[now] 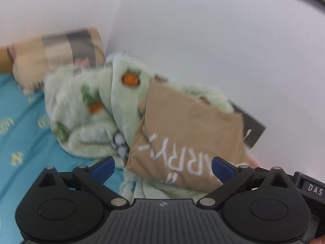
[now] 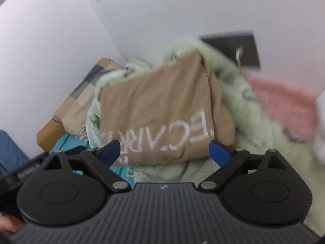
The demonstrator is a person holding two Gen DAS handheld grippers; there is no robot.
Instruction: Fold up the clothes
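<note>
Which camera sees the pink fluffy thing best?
The right wrist view. The pink fluffy thing shows there, beside the green blanket, right of the tan shirt, though blurred. The left wrist view shows at most a pink sliver at the shirt's edge.

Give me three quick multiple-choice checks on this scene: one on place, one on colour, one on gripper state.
1. The tan garment lies on:
A. the green blanket
B. the floor
C. a chair

2. The garment's lettering is:
A. black
B. white
C. red

3. The left gripper and right gripper are:
A. both shut on the garment
B. one open, one shut
C. both open

Answers:
1. A, the blanket shows around the garment in both views.
2. B, white letters stand on tan cloth.
3. C, the blue fingertips stand wide apart and hold nothing.
</note>
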